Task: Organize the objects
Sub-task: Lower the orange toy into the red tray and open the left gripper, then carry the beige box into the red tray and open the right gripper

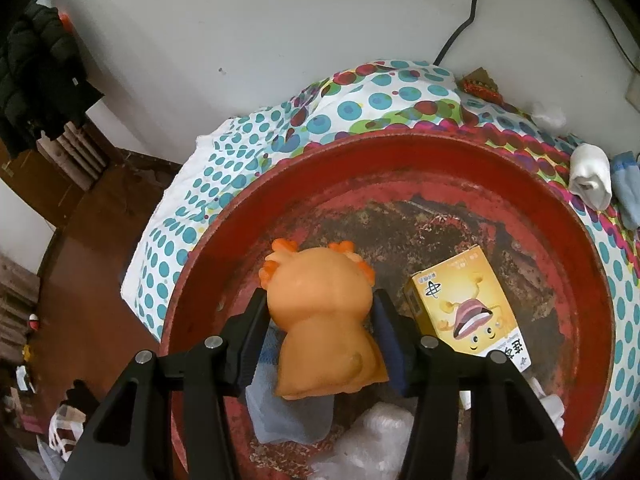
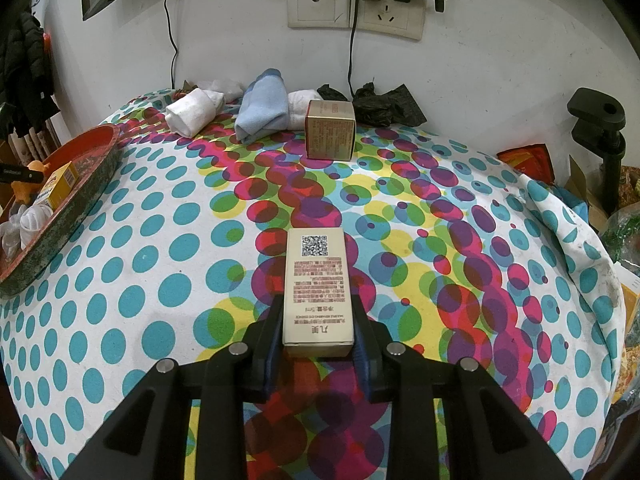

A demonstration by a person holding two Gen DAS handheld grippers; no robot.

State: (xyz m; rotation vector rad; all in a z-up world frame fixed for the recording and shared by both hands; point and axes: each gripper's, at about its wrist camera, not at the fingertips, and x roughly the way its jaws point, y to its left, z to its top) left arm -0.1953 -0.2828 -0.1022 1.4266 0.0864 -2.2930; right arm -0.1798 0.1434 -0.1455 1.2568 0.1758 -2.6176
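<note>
Orange toy figure point(image 1: 320, 320), soft and rounded, sits between the fingers of the left gripper point(image 1: 320, 312), inside the red basin point(image 1: 400, 168). Both pads appear to touch its sides; whether they press on it or have let go, cannot tell. Toy's lower end hangs over a pale blue cloth point(image 1: 288, 416) on the basin floor. Yellow carton point(image 1: 464, 304) with a cartoon print lies at 3 o'clock of the toy, just beside it, flat on the worn basin bottom. Clear plastic wrap point(image 1: 380, 440) at 5 o'clock, near the lower rim.

Right gripper point(image 2: 318, 324) clenched on a tall cream box point(image 2: 318, 288), QR code facing up, over the dotted tablecloth point(image 2: 160, 240). Basin seen from this side at 9 o'clock, well apart from the box. At 12 o'clock, near the wall: a small brown box point(image 2: 330, 128) standing upright; a blue folded cloth point(image 2: 264, 108) at its 9 o'clock; a white rolled sock point(image 2: 194, 114) farther left. Black crumpled bag point(image 2: 384, 104) behind the brown box. Wall sockets point(image 2: 356, 4) above, cables plugged in.
</note>
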